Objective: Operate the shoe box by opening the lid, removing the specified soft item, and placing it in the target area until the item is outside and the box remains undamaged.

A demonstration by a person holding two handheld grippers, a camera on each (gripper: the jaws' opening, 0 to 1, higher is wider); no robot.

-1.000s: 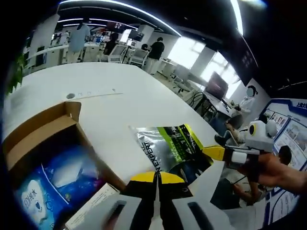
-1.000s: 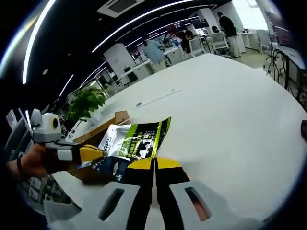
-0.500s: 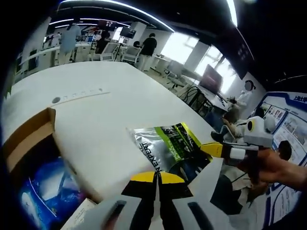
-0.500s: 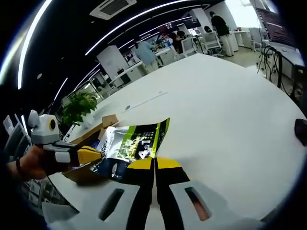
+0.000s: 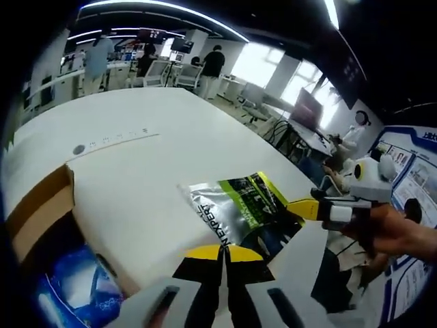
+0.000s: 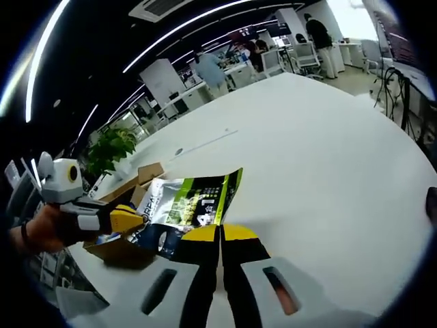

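Since a second ago, you carry the pouch (image 5: 242, 208) off the shoe box (image 5: 41, 205); both jaws pinch it, pulling apart could tear it.

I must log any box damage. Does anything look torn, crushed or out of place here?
Nothing stands out. The shoe box sits open on the white table, its visible flaps untorn, a blue soft pack inside. The green-and-silver pouch is outside it, held at opposite ends by the left gripper and right gripper.
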